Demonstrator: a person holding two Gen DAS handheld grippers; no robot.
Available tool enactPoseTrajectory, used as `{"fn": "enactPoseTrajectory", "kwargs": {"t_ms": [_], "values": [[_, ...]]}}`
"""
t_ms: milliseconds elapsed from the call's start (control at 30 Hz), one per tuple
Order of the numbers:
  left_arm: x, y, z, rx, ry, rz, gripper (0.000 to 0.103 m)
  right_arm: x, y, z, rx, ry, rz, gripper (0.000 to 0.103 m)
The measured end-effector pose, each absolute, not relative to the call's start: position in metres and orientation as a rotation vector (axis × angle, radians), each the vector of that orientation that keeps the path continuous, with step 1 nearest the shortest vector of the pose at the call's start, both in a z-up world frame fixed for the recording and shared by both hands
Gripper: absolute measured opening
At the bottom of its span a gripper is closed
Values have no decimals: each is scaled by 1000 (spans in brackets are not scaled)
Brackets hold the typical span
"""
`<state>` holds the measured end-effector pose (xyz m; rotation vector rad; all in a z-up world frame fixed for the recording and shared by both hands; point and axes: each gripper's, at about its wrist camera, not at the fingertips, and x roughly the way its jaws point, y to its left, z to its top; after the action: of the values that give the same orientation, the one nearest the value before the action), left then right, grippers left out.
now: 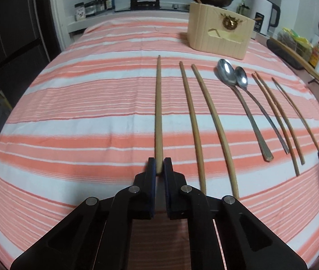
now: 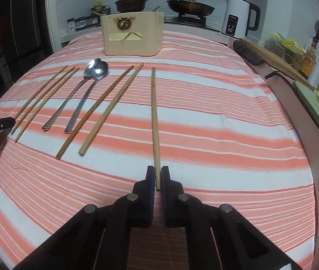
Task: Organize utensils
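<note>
Two claws, each pinching the near end of one chopstick. I've got the left claw (image 1: 159,165) pressed onto the leftmost chopstick (image 1: 158,112) of the row, and the right claw (image 2: 157,175) onto the rightmost chopstick (image 2: 154,117), both lying flat on the striped worktop (image 2: 227,135).

Risks as I read them: both grips sit right at the butt, so on lift the long free end will likely droop or pivot between the pads. Thin round wood can roll out. A swinging tip could sweep the neighbouring chopsticks (image 1: 204,123) or clip the rim of the beige holder box (image 2: 132,38) instead of dropping in. The spoons (image 1: 238,78) aren't sorted yet.
</note>
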<state>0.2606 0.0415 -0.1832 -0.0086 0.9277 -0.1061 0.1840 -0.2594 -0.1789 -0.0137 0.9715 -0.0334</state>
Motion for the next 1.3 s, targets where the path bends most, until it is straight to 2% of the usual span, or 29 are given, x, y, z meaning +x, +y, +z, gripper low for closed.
{"fn": "enactPoseTrajectory", "kwargs": {"t_ms": [133,200,267,333,500,567,733,867,1167,1200,1233,1267,1300], "values": [[279,55,-185,-93,929,-101,7,196,-287,-180,-5,979,-100,6],[285,57,-185,-113,933,-124,12,200,-294,-181,-13,985,-101,6],[288,56,-185,-123,929,-155,29,203,-297,-181,-18,986,-75,7],[288,53,-186,-94,921,-144,41,203,-298,-181,-29,982,-60,13],[280,44,-188,0,901,-137,45,199,-312,-182,14,981,-41,33],[276,45,-189,23,904,-128,55,194,-317,-182,29,978,-30,39],[273,51,-189,13,906,-129,60,189,-322,-182,58,974,-9,39],[273,45,-190,47,911,-120,69,190,-312,-182,18,976,13,41],[274,48,-190,37,913,-118,69,190,-305,-182,-13,978,0,41],[274,48,-190,37,912,-119,69,189,-304,-182,-18,978,-4,39],[274,48,-190,34,909,-121,61,190,-303,-182,-22,978,-7,39],[273,49,-189,28,902,-122,42,190,-302,-182,-19,977,-5,35],[272,50,-188,21,895,-114,30,191,-302,-182,-15,975,-7,19]]}}
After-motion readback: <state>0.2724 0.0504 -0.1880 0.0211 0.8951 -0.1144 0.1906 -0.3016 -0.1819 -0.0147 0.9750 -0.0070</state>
